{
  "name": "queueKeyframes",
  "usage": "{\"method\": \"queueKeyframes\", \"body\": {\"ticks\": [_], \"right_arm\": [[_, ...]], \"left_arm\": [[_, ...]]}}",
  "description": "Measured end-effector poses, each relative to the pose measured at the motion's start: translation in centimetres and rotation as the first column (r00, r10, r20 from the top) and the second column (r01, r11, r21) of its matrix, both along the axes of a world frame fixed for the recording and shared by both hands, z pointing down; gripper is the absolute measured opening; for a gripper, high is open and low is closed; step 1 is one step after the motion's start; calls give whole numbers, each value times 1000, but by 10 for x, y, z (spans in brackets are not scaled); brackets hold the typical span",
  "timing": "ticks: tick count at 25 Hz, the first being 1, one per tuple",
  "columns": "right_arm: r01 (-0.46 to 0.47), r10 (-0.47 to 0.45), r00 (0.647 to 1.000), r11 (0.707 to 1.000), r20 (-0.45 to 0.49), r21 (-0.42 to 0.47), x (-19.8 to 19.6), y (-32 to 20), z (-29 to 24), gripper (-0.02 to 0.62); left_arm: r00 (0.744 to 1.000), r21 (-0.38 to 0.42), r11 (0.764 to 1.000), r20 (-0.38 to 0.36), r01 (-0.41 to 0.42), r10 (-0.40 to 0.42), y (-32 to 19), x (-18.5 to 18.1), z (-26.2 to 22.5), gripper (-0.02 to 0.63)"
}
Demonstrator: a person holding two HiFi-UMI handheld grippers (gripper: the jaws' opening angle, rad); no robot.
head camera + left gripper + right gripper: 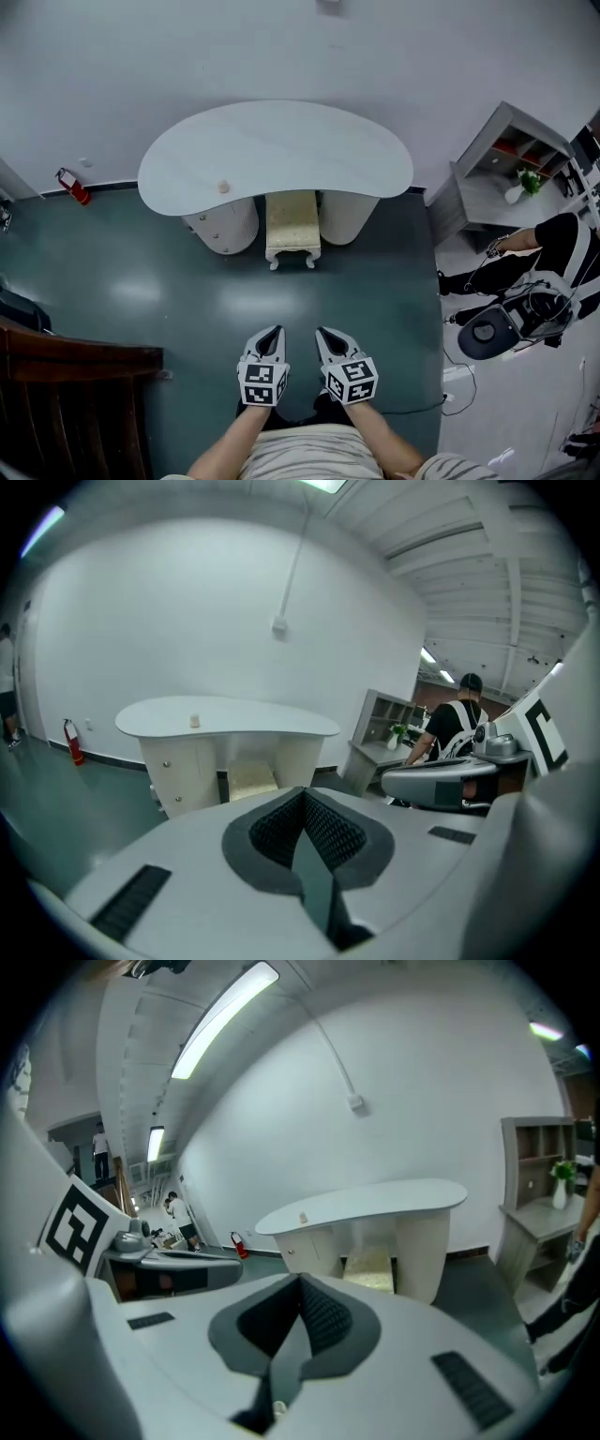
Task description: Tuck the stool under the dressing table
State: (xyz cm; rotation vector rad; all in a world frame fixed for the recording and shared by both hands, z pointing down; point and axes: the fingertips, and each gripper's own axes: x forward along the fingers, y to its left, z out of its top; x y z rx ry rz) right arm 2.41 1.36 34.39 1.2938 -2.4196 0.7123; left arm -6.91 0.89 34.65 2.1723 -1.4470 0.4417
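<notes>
The left gripper (271, 334) and the right gripper (327, 335) are held side by side. Each is seen in its own view with jaws closed together on nothing. Straight ahead of both, well apart, the stool (292, 223) is set between the two pedestals of the dressing table (277, 150). A small object (223, 187) is seen on the tabletop, ahead and slightly left. Right of the grippers, a bent-over person (553, 253) is caught by the head view and the left gripper view. Distant people (178, 1211) far to the left are shown only by the right gripper view.
</notes>
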Motion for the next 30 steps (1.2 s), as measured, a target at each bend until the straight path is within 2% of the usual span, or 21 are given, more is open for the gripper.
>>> {"method": "queueKeyframes", "body": {"ticks": [9, 16, 23, 30], "right_arm": [[-20, 19, 1000, 989, 12, 146, 9, -9, -98, 12], [-36, 18, 997, 965, 73, 259, 2, -11, -168, 12], [-27, -4, 997, 921, 79, 390, -8, -15, -230, 13], [-50, -3, 994, 874, 109, 483, -3, -19, -271, 13]], "left_arm": [[1000, 122, 992, -24, -3, 6, 9, 1, -97, 6], [998, 214, 977, -69, 5, 10, 7, 4, -153, 6], [996, 350, 937, -77, -16, 46, 0, 16, -216, 6], [994, 443, 896, -86, -28, 74, -6, 23, -255, 6]]}}
